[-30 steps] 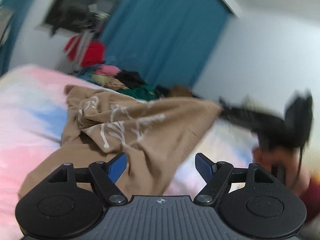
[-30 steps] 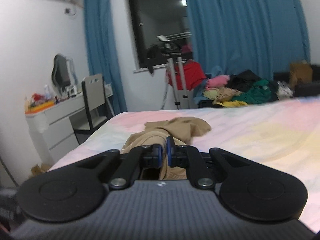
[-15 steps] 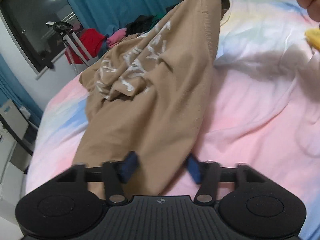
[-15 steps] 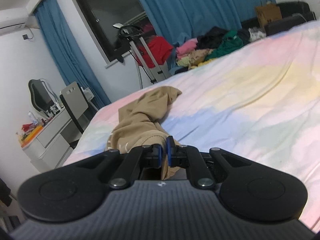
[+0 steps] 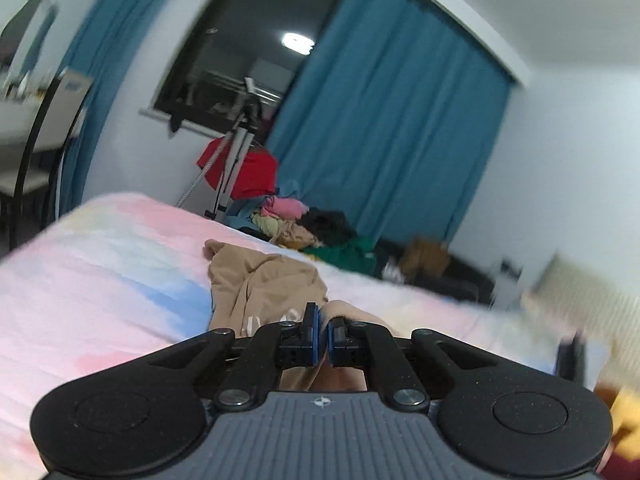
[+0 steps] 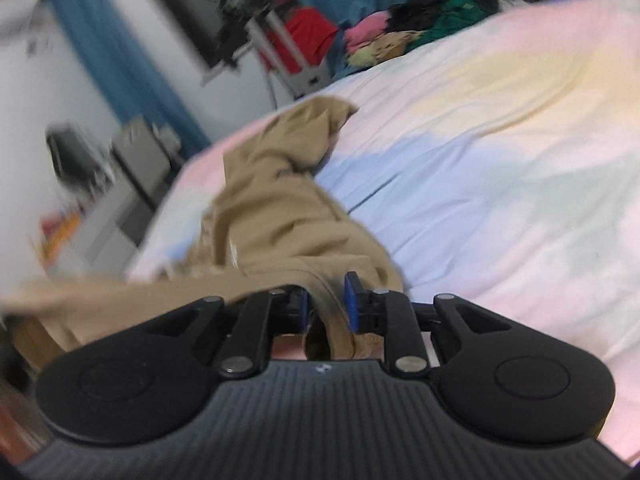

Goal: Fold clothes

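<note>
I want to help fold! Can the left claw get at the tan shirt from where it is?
Probably yes, it looks like it already has. The left claw is pinched shut with the tan shirt bunched right at its tips, and nothing on the bed blocks it. The right claw is opening around another part.

Pastel tie-dye bed (image 6: 500, 152), crumpled tan garment (image 6: 276, 208) lying on it

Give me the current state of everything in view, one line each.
Left gripper: fingers shut on the tan garment's edge.
Right gripper: fingers opening, tan fabric lies between them, pads not pressing.
Tan garment: crumpled, unfolded, on the bed.
Bed sheet: spread out, mildly wrinkled.
Clothes pile: heaped, unfolded, beyond the bed.
Curtain: drawn partly aside, dark window exposed.
</note>
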Demonstrator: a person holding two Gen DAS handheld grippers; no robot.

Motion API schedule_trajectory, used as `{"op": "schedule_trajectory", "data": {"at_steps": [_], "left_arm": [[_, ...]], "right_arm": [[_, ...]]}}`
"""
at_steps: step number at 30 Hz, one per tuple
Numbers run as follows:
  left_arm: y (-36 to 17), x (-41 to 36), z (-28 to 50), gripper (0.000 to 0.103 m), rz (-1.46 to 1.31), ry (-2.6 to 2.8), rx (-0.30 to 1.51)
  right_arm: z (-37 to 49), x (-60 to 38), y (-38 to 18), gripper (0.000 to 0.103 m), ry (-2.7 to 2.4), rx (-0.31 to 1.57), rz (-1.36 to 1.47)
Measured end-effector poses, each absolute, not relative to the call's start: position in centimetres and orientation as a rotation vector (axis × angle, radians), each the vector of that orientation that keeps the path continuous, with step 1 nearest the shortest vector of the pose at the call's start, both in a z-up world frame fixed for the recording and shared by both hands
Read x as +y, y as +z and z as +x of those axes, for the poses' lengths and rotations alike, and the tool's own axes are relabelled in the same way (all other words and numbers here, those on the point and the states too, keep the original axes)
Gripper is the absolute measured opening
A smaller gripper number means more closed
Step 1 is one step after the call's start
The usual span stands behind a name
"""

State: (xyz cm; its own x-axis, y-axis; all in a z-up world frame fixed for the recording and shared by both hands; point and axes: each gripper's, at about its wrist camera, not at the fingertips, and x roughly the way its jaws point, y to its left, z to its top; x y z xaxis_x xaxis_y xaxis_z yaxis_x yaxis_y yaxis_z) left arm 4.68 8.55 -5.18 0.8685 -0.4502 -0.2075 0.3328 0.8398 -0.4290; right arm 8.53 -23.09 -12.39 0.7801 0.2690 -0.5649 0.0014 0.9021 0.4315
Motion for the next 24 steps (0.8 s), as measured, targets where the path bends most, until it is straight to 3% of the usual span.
{"op": "schedule_trajectory", "data": {"at_steps": [1, 5, 15, 24], "left_arm": [[-5.4, 9.0, 5.3, 0.004, -0.431, -0.421, 0.306], [-5.2, 11.2, 7.7, 0.004, -0.55, -0.404, 0.286], [-5.3, 15.4, 7.2, 0.004, -0.616, -0.376, 0.323], [-5.7, 15.3, 6.2, 0.004, -0.635, -0.383, 0.33]], "right_arm": [[8.8, -22.3, -12.7, 0.023, 0.146, 0.685, 0.368], [9.0, -20.6, -13.4, 0.039, 0.147, 0.747, 0.211], [7.6, -22.1, -11.3, 0.043, 0.292, 0.803, 0.279], [5.1, -13.5, -10.9, 0.043, 0.462, 0.597, -0.073]]}}
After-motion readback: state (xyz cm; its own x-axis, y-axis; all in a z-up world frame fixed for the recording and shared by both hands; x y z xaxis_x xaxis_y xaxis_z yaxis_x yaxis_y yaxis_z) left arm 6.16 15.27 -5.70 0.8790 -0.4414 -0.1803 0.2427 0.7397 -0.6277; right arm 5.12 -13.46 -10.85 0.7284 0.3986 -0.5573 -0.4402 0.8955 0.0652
